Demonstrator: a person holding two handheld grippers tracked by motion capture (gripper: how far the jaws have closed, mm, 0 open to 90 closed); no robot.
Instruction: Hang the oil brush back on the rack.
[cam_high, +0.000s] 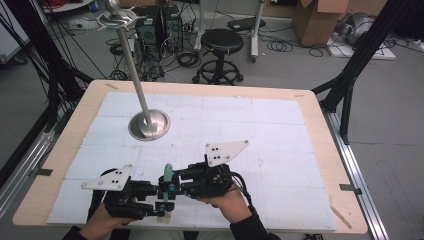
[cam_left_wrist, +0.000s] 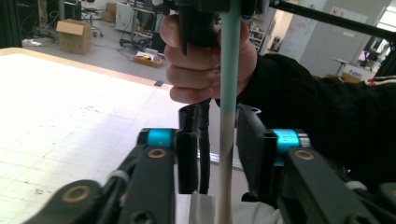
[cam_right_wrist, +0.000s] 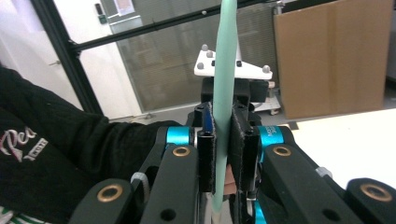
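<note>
A slim stick, teal (cam_high: 168, 173) at the top and white lower down, stands upright near the table's front edge between my two grippers, which face each other. My right gripper (cam_right_wrist: 223, 116) is shut on the teal part (cam_right_wrist: 223, 84), with both pads pressed flat against it. My left gripper (cam_left_wrist: 218, 112) has its jaws on either side of the white part (cam_left_wrist: 225, 154); a gap shows between the stick and the left pad (cam_left_wrist: 187, 154). In the high view the left gripper (cam_high: 159, 196) comes in from the left and the right gripper (cam_high: 173, 186) from the right.
A metal stand with a round base (cam_high: 149, 125) and a tall leaning pole stands at the mat's back left. A white gridded mat (cam_high: 240, 120) covers the wooden table (cam_high: 320, 150). Beyond the table are a black stool (cam_high: 221, 42), computer towers and a cardboard box (cam_high: 320, 20).
</note>
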